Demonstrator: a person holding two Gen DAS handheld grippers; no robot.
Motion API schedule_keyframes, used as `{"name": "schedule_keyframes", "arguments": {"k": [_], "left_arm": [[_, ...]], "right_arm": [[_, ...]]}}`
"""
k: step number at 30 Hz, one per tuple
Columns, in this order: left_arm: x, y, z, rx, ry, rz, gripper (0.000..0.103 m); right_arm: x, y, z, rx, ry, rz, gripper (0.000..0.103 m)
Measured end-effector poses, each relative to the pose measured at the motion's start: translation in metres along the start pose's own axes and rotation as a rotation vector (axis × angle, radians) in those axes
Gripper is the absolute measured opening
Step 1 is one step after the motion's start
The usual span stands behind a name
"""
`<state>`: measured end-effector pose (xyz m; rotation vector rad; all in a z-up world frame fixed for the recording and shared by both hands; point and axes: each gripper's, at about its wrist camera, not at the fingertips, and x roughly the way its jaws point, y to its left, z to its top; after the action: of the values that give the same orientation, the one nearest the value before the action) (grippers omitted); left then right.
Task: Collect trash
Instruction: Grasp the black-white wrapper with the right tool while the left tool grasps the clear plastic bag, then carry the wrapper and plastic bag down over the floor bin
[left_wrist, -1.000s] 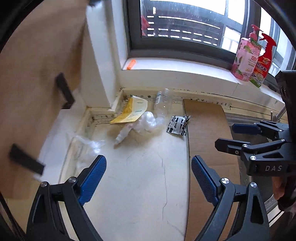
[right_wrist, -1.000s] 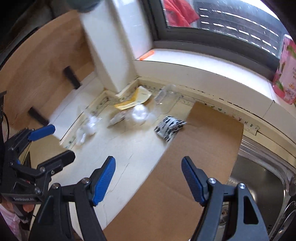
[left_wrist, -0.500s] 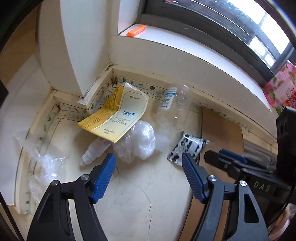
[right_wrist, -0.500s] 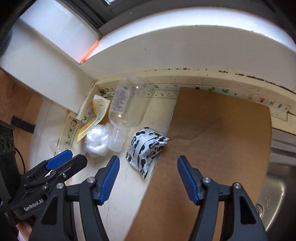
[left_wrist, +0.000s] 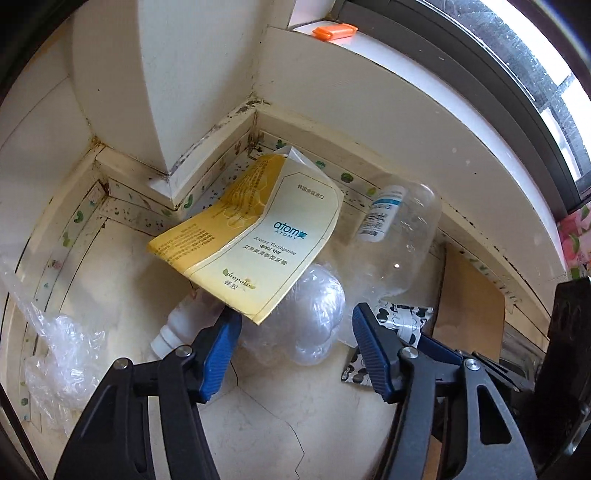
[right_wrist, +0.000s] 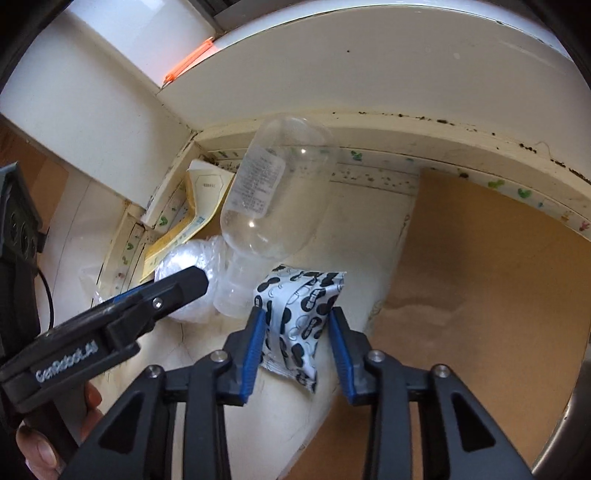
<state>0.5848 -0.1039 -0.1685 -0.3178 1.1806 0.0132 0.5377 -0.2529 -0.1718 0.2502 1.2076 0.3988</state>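
Trash lies in a counter corner. A crumpled clear plastic wad (left_wrist: 314, 321) sits between the open jaws of my left gripper (left_wrist: 295, 354), under a yellow toothpaste leaflet (left_wrist: 258, 236). A small white bottle (left_wrist: 181, 328) lies left of it. A clear plastic bottle (right_wrist: 273, 195) lies on its side by the wall. A black-and-white spotted wrapper (right_wrist: 299, 321) lies between the blue pads of my right gripper (right_wrist: 297, 347), which stand close on both sides; I see small gaps. The left gripper also shows in the right wrist view (right_wrist: 147, 302).
A brown cardboard sheet (right_wrist: 480, 295) covers the counter on the right. A loose clear plastic bag (left_wrist: 55, 350) lies at the left. An orange object (left_wrist: 334, 31) sits on the window sill. White walls close the corner behind the trash.
Both grippers moved forward and down into the trash pile. The right gripper's jaws narrowed around the spotted wrapper. The left gripper now straddles the plastic wad.
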Motion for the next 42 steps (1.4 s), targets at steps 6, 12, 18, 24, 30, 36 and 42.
{"name": "schedule_keyframes", "arguments": {"k": [6, 12, 18, 24, 30, 36, 42], "left_arm": [[0.011, 0.001, -0.002, -0.015, 0.012, -0.005, 0.052], [0.01, -0.003, -0.009, -0.014, -0.002, -0.001, 0.031], [-0.018, -0.011, -0.041, 0.016, 0.021, 0.023, 0.029], [-0.083, -0.015, -0.089, 0.111, 0.002, 0.038, 0.029], [-0.161, -0.002, -0.149, 0.172, -0.019, -0.031, 0.028], [-0.239, 0.027, -0.226, 0.216, 0.0, -0.121, 0.028], [-0.28, 0.049, -0.301, 0.273, 0.031, -0.18, 0.029]], "right_arm": [[-0.004, -0.001, -0.011, 0.002, 0.013, 0.023, 0.026], [-0.018, 0.008, -0.031, -0.024, 0.014, 0.054, 0.023], [-0.042, 0.027, -0.057, -0.048, 0.005, 0.09, 0.022], [-0.076, 0.051, -0.1, -0.076, -0.004, 0.108, 0.02], [-0.125, 0.077, -0.156, -0.103, -0.041, 0.117, 0.02], [-0.183, 0.105, -0.228, -0.153, -0.07, 0.095, 0.02], [-0.223, 0.131, -0.297, -0.201, -0.089, 0.092, 0.02]]}}
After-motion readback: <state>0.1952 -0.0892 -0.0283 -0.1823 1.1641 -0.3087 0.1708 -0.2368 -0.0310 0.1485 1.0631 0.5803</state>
